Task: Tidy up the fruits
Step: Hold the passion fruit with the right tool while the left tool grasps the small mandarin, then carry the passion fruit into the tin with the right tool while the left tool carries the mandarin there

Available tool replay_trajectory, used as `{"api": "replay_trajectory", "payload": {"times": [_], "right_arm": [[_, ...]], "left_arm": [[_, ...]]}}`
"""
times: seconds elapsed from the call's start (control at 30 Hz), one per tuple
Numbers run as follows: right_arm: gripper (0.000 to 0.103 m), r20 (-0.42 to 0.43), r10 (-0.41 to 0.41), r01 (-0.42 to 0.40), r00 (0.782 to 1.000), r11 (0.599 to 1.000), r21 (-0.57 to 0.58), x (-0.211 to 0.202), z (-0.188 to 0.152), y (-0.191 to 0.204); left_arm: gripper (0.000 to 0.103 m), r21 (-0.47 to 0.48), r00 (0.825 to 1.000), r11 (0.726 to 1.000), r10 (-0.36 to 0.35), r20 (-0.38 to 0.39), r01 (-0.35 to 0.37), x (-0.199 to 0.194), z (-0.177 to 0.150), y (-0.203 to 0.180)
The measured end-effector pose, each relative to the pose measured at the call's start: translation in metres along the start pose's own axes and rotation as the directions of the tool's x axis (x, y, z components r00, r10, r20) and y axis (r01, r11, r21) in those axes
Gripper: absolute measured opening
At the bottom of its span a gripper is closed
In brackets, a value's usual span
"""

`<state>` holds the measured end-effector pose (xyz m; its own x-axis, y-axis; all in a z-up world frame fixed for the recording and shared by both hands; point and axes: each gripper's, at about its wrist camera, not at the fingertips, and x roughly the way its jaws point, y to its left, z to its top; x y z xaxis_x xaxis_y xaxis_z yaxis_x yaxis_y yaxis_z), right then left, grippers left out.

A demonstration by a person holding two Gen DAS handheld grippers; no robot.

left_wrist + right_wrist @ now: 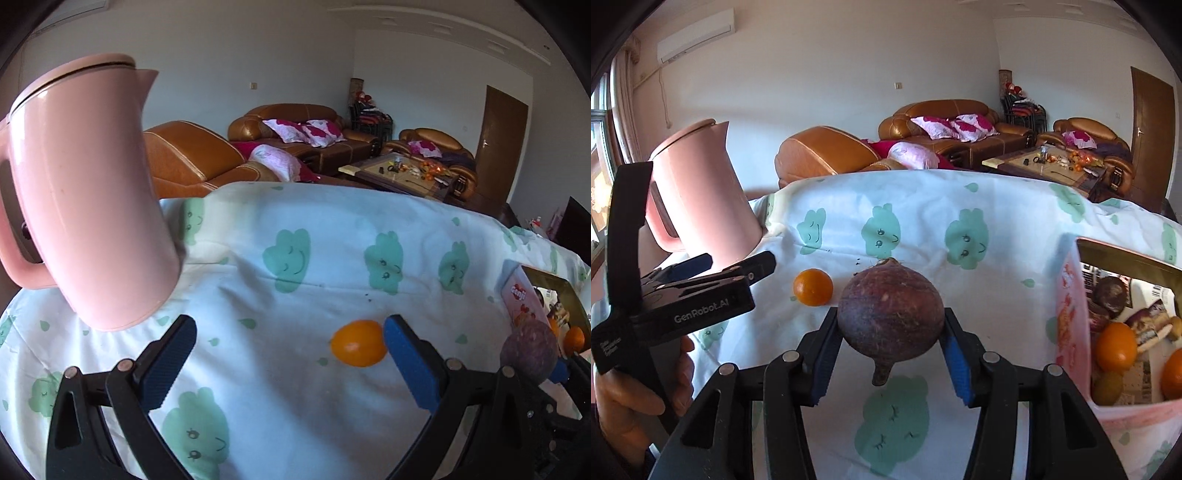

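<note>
My right gripper is shut on a round brown-purple fruit with a short stem, held above the patterned cloth. The same fruit shows at the right edge of the left wrist view. A small orange lies on the cloth just left of the right finger of my left gripper, which is open and holds nothing. In the right wrist view that orange sits left of the held fruit, with the left gripper in a hand beyond it. A pink box at the right holds several fruits, among them oranges.
A pink kettle stands on the cloth at the left, close to my left gripper. The pink box sits at the cloth's right edge. Brown sofas and a cluttered coffee table lie beyond the far edge.
</note>
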<state>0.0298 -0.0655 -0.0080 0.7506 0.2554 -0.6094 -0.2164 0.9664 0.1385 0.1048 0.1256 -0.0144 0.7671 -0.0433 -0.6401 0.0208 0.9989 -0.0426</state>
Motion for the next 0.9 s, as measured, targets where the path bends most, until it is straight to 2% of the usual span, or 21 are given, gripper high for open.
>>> {"api": "replay_trajectory", "payload": {"times": [0.07,0.13,0.23,0.3,0.33,0.4,0.57,0.67,0.77,0.9], "right_arm": [[0.054,0.012,0.005,-0.006,1.0,1.0,0.023,-0.013,-0.007,-0.007],[0.054,0.033,0.004,-0.005,0.999,0.999,0.043,-0.024,-0.011,-0.014],[0.054,0.045,0.003,-0.006,0.999,0.998,0.065,-0.03,-0.014,-0.02],[0.054,0.037,0.011,-0.014,0.999,0.997,0.075,-0.028,-0.015,-0.022],[0.054,0.034,0.014,-0.017,0.999,0.997,0.08,-0.027,-0.014,-0.023],[0.054,0.025,0.02,-0.022,0.999,0.996,0.085,-0.024,-0.013,-0.022],[0.054,0.013,0.024,-0.025,1.0,0.996,0.086,-0.02,-0.016,-0.023],[0.054,0.03,0.013,-0.016,0.999,0.996,0.086,-0.024,-0.018,-0.023],[0.054,0.055,-0.003,-0.002,0.998,0.997,0.081,-0.028,-0.018,-0.022],[0.054,0.081,-0.018,0.012,0.997,0.998,0.068,-0.033,-0.018,-0.019]], "left_arm": [[0.096,0.025,0.999,1.0,-0.014,-0.029,0.015,0.008,0.005,-0.015],[0.082,0.053,0.997,0.998,-0.016,-0.078,0.02,0.021,0.007,-0.028],[0.067,0.084,0.99,0.996,0.006,-0.14,0.006,0.041,0.006,-0.043],[0.062,0.1,0.983,0.995,0.036,-0.183,-0.018,0.053,0.004,-0.048],[0.055,0.102,0.977,0.995,0.032,-0.209,-0.01,0.058,0.003,-0.048],[0.044,0.079,0.978,0.997,-0.002,-0.21,0.019,0.056,0.004,-0.045],[0.043,0.056,0.983,0.998,0.014,-0.184,-0.004,0.05,0.005,-0.04],[0.043,0.066,0.993,0.996,0.07,-0.094,-0.064,0.033,0.005,-0.042],[0.043,0.076,0.992,0.989,0.129,0.009,-0.129,0.013,0.005,-0.045],[0.043,0.044,0.986,0.986,0.156,0.054,-0.159,-0.003,-0.001,-0.045]]}}
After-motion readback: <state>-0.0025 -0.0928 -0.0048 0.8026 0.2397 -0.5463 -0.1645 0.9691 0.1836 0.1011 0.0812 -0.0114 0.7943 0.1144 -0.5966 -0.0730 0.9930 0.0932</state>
